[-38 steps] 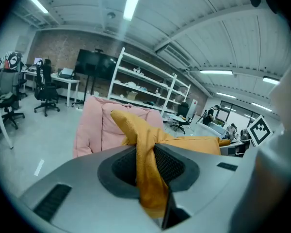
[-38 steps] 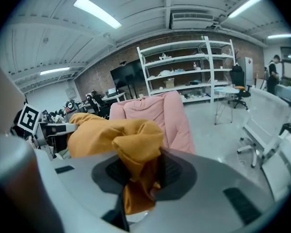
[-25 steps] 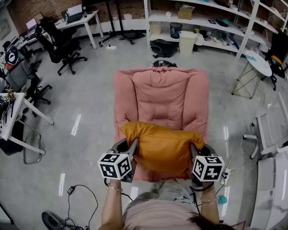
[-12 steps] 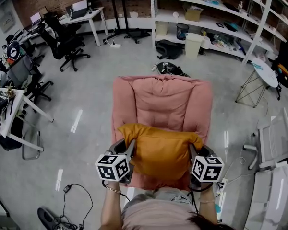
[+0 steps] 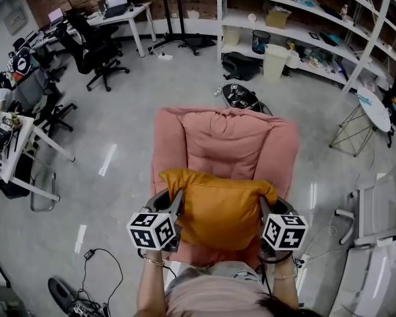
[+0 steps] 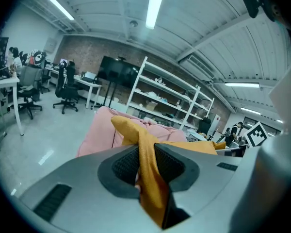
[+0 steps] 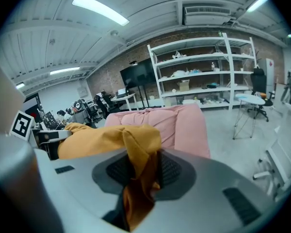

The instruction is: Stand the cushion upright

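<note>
An orange cushion (image 5: 219, 209) hangs between my two grippers over the seat of a pink armchair (image 5: 226, 139). My left gripper (image 5: 176, 207) is shut on the cushion's left edge, where orange fabric (image 6: 146, 165) is pinched between the dark pads. At the other side my right gripper (image 5: 262, 210) is shut on the right edge, with bunched cloth (image 7: 140, 174) squeezed in its jaws. The cushion's far corners (image 5: 168, 176) reach the armchair's backrest. In the right gripper view the pink backrest (image 7: 177, 123) rises just behind the cushion.
Office chairs (image 5: 96, 58) and desks (image 5: 13, 150) stand at the left. White shelving (image 5: 303, 18) runs along the back right. A dark bag (image 5: 243, 98) lies behind the armchair, a small round table (image 5: 373, 107) at the right, cables (image 5: 96, 269) on the floor by my left arm.
Both grippers, still gripping the cushion, have moved forward toward the armchair's backrest; the armchair now sits lower and closer in the head view. The grips have not changed.
</note>
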`<action>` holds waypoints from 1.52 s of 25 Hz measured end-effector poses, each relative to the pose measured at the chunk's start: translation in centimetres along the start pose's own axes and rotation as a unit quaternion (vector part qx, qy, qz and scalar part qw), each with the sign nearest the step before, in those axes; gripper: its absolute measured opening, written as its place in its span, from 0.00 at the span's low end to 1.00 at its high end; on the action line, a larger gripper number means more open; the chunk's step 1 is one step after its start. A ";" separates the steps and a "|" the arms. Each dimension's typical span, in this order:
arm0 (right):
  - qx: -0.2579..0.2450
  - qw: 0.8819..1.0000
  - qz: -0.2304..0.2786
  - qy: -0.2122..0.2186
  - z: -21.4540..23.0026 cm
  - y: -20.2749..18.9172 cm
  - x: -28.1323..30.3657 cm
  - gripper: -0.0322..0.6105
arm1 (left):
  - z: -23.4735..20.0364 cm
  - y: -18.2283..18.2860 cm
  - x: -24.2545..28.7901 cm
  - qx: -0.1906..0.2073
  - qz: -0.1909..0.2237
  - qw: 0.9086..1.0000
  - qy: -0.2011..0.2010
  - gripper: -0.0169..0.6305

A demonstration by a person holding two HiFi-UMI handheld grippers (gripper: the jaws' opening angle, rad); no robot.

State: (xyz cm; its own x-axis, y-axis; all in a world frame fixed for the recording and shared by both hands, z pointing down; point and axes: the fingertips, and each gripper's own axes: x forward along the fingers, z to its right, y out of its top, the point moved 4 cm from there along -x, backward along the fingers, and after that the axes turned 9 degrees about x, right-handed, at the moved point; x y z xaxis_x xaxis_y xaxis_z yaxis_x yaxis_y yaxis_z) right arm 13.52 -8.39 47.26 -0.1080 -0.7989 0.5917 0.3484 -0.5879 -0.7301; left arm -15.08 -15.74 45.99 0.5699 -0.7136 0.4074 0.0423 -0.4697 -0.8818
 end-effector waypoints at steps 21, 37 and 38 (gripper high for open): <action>0.006 0.999 -0.018 0.042 3.1 6.7 7.9 0.23 | -0.9 4.6 7.4 -0.017 0.017 0.999 0.044 0.17; -0.004 0.998 0.001 0.067 3.7 11.2 12.0 0.23 | -2.3 7.9 11.5 -0.011 0.035 0.998 0.051 0.17; -0.006 0.998 0.002 0.069 3.6 11.5 12.2 0.23 | -2.5 8.1 11.7 -0.010 0.034 0.998 0.052 0.17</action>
State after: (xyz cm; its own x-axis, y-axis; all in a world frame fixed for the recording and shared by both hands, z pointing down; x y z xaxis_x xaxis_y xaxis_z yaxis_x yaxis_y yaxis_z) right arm 19.58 -24.40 47.34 -0.2335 -0.8103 0.5374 0.3386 -0.5859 -0.7362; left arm -10.11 -29.14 44.18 0.4833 -0.7936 0.3696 -0.0101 -0.4272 -0.9041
